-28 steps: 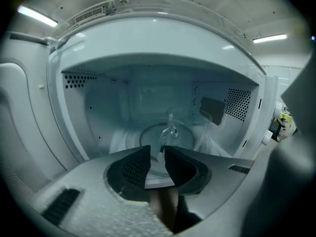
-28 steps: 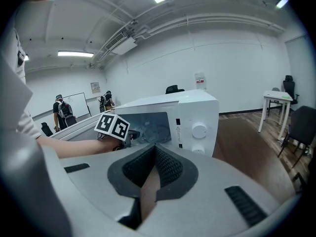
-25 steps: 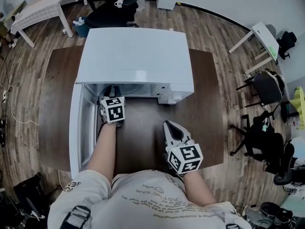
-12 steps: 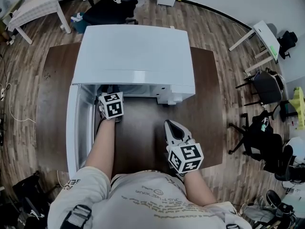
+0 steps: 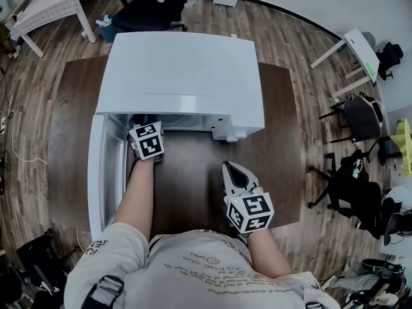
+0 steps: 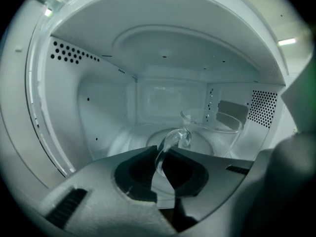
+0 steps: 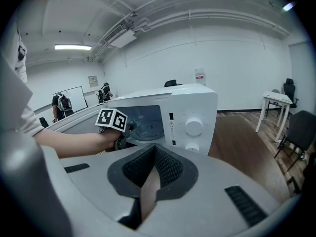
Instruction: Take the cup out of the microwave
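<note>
A clear glass cup (image 6: 213, 128) stands on the turntable inside the white microwave (image 5: 180, 69), whose door (image 5: 105, 172) hangs open to the left. My left gripper (image 6: 160, 158) reaches into the cavity, and the cup's curved handle (image 6: 171, 141) sits between its jaws, which are shut on it. In the head view only that gripper's marker cube (image 5: 147, 140) shows at the microwave's mouth. My right gripper (image 5: 233, 172) hovers over the dark table in front of the microwave, shut and holding nothing; the right gripper view shows its closed gripper (image 7: 154, 158) facing the control knobs (image 7: 193, 127).
The microwave stands on a dark brown table (image 5: 278, 140). Office chairs (image 5: 357, 118) and white tables (image 5: 357, 50) stand around on the wood floor. People (image 7: 61, 102) stand far off in the right gripper view.
My left gripper has moved a little deeper into the microwave. The right gripper has stayed where it was.
</note>
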Action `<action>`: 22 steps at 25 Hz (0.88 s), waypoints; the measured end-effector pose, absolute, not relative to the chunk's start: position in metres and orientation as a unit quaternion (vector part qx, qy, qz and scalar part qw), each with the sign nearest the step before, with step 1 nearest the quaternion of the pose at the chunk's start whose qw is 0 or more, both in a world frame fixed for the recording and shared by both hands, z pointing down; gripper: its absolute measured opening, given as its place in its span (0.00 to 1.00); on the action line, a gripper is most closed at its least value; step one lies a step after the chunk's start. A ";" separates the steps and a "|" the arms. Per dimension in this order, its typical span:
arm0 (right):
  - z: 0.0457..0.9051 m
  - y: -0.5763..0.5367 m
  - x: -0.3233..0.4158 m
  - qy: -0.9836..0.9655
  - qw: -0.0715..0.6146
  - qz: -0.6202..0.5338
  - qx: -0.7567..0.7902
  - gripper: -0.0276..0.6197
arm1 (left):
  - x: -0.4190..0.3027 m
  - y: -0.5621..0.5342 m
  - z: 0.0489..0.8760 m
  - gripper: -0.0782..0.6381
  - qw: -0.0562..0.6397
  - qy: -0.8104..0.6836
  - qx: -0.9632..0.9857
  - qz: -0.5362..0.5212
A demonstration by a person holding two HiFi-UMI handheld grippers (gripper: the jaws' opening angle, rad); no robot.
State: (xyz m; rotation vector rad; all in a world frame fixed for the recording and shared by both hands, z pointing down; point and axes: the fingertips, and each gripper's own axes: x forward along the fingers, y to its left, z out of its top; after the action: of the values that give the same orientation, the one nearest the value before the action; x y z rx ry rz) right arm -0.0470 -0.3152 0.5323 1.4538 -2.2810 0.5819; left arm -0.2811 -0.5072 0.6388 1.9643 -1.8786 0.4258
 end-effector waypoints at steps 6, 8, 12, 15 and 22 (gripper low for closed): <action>0.529 -0.315 -0.045 -0.810 0.186 0.202 0.517 0.06 | -0.282 -0.504 0.632 0.15 0.199 -0.675 0.700 0.121; 0.530 -0.314 -0.045 -0.811 0.185 0.201 0.517 0.06 | -0.284 -0.501 0.634 0.15 0.209 -0.676 0.698 0.111; 0.528 -0.311 -0.044 -0.812 0.182 0.199 0.518 0.06 | -0.285 -0.492 0.634 0.15 0.216 -0.675 0.698 0.104; 0.524 -0.309 -0.046 -0.814 0.178 0.196 0.517 0.06 | -0.287 -0.483 0.631 0.15 0.218 -0.675 0.697 0.103; 0.517 -0.303 -0.051 -0.825 0.166 0.184 0.507 0.06 | -0.285 -0.457 0.624 0.15 0.212 -0.672 0.701 0.109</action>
State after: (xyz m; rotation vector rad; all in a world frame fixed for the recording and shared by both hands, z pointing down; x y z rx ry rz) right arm -0.0508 -0.3028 0.5172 1.4445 -2.3507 0.5230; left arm -0.2853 -0.4570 0.6238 1.9463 -1.8664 0.3026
